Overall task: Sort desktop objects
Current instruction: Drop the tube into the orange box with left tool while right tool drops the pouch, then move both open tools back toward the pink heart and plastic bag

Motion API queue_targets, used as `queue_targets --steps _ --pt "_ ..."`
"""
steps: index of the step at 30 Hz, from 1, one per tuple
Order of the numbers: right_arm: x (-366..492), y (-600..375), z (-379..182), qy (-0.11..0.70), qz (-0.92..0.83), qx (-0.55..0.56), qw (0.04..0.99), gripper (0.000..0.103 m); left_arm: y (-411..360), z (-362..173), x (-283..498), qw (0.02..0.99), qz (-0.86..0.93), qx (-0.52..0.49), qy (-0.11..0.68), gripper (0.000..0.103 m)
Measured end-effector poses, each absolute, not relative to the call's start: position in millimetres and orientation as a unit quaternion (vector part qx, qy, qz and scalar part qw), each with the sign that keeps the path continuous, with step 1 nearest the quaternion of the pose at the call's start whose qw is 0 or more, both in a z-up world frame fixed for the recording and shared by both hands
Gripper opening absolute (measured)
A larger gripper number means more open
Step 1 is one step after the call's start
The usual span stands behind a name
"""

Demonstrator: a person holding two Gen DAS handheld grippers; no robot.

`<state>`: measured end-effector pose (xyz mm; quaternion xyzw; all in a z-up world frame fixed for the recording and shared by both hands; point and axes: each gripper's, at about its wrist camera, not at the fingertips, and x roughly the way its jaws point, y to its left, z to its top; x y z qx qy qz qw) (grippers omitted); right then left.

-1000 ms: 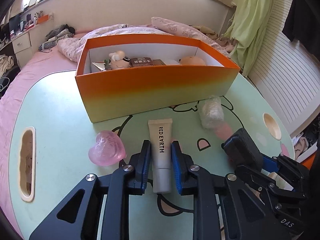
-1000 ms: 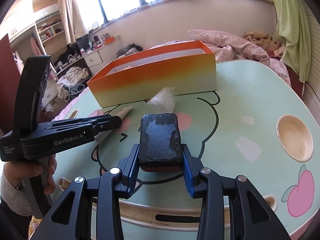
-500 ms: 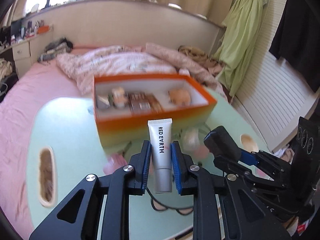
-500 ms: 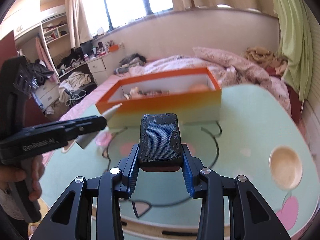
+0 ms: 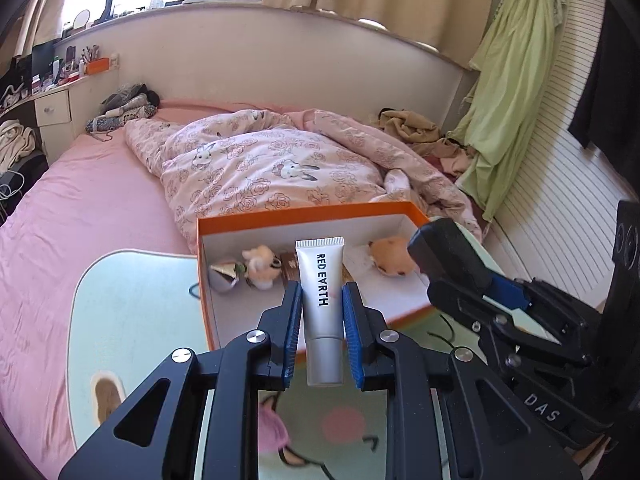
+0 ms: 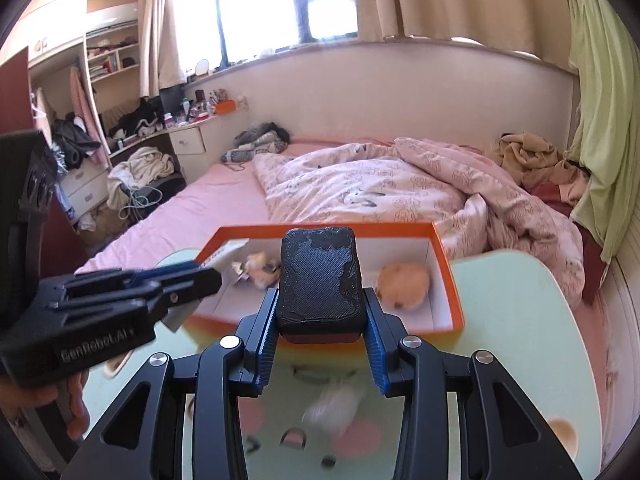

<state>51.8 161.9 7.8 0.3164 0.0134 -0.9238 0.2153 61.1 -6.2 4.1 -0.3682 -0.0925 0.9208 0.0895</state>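
My left gripper (image 5: 322, 312) is shut on a silver cream tube (image 5: 322, 300) marked RED EARTH, held in the air over the near wall of the orange box (image 5: 304, 212). My right gripper (image 6: 320, 320) is shut on a black textured case (image 6: 320, 276), also lifted, just before the same box (image 6: 448, 272). The box holds a small plush toy (image 5: 260, 266), a round orange plush (image 6: 402, 282), a brown packet and a shiny cone. The right gripper with its case shows at the right of the left wrist view (image 5: 452, 260); the left gripper shows at the left of the right wrist view (image 6: 120, 300).
The box stands at the far side of a pale green cartoon table (image 5: 132, 304). A pink heart (image 5: 272, 428) and a blurred clear wrapped item (image 6: 332, 404) lie on the table below the grippers. A pink bed with a quilt (image 5: 260, 160) lies beyond.
Both grippers have risen from the table with the tube and the case and moved forward over the box's near side. The heart and the wrapped item stayed on the table.
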Motion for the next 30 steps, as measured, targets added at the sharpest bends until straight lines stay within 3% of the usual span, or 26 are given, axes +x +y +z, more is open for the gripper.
queue_targets --steps 7,9,11,12,21,30 --pt "20 156 -3 0.018 -0.923 0.327 0.203 0.038 -10 -14 29 0.076 0.912 -0.392 -0.099 0.023" --pt "11 154 -6 0.019 -0.923 0.329 0.199 0.039 -12 -17 26 0.058 0.911 -0.396 -0.099 0.041" --pt "5 154 -7 0.017 -0.924 0.329 0.196 0.062 -16 -18 25 0.045 0.912 -0.395 -0.106 0.052" --pt "5 156 -6 0.013 -0.925 0.326 0.194 0.065 -18 -17 26 0.047 0.913 -0.390 -0.115 0.055" --pt "12 166 2 -0.006 -0.928 0.319 0.190 0.067 -23 -14 33 0.053 0.911 -0.387 -0.131 0.056" --pt "57 166 13 0.021 -0.934 0.312 0.171 0.067 -13 0 71 0.039 0.918 -0.381 -0.099 0.058"
